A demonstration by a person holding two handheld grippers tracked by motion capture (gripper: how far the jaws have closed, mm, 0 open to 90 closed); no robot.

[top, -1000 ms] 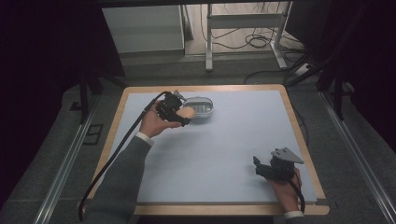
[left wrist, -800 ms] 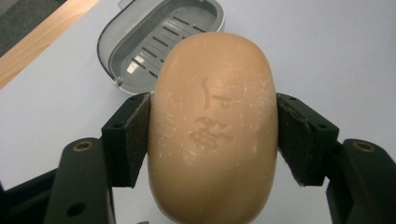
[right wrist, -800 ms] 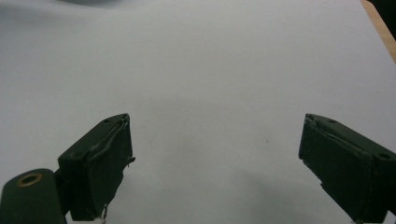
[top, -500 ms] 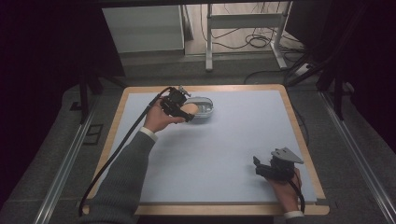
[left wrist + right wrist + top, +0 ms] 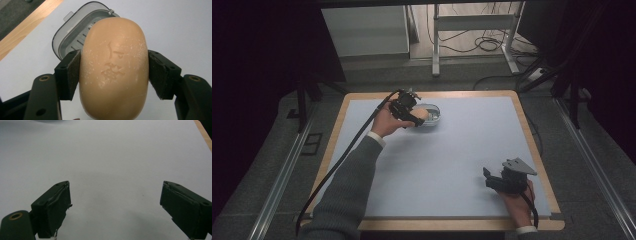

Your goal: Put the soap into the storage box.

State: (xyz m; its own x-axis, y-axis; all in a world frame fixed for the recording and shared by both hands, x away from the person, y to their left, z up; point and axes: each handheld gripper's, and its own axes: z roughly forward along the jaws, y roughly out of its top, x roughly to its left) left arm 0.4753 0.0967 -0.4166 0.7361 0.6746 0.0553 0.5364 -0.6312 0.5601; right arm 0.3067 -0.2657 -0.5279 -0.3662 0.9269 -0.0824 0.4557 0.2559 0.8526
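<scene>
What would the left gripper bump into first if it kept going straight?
Probably the grey soap dish right ahead; the left gripper, its jaws shut on the soap, points at it. Depth is unclear.

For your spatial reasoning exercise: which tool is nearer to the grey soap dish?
Left. The left tool holds the soap bar just over the soap dish; the right tool rests far off, near the table's front edge.

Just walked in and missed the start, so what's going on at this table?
A person works with a gripper in each hand. The left gripper is clamped on a tan bar of soap and holds it just at the grey soap dish near the table's far edge; the soap is not in the dish yet. The right gripper rests at the near right corner, jaws open, nothing between them.
</scene>
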